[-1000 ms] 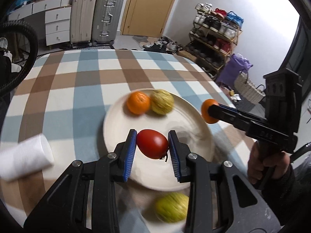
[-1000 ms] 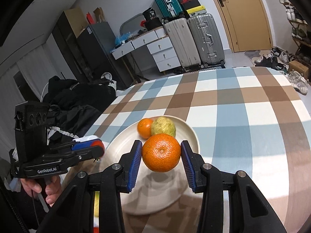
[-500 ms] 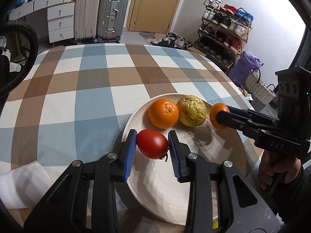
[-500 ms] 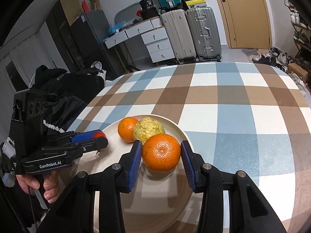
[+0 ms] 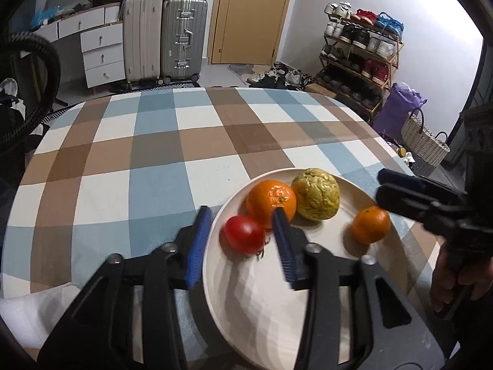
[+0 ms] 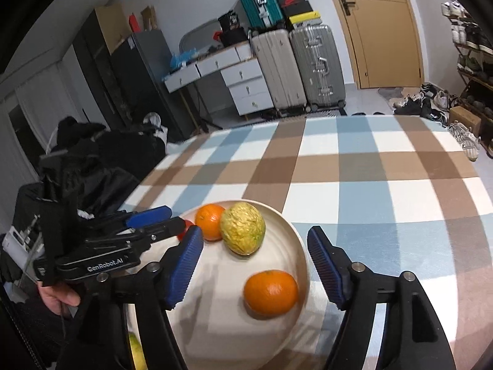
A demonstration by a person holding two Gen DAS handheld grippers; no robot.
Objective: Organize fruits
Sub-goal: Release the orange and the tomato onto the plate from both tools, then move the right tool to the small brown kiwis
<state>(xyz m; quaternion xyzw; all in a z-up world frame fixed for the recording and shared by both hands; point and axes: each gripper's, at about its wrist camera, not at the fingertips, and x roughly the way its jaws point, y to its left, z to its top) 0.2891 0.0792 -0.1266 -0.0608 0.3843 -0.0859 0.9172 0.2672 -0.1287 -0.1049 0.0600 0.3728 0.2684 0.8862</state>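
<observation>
A cream plate (image 5: 262, 317) (image 6: 228, 330) lies on the checked tablecloth. On it rest a red tomato (image 5: 245, 234), an orange (image 5: 271, 202) (image 6: 210, 221), a wrinkled yellow-green fruit (image 5: 315, 198) (image 6: 242, 232) and a second orange (image 5: 370, 224) (image 6: 270, 293). My left gripper (image 5: 243, 240) is open with the tomato lying loose between its blue pads. My right gripper (image 6: 255, 266) is open too, spread wide around the second orange, which sits on the plate near its right rim. In the right wrist view the tomato (image 6: 185, 229) is mostly hidden behind the left gripper's fingers.
A white roll (image 5: 27, 311) lies on the cloth at the near left. Another yellow-green fruit (image 6: 137, 351) peeks out below the plate's near edge. Beyond the table stand suitcases (image 5: 163, 37), drawers and a shoe rack (image 5: 360, 61). A hand (image 5: 453, 280) holds the right gripper.
Both grippers opened. The tomato dropped from the left gripper onto the plate, and the orange left the right gripper and now rests on the plate.
</observation>
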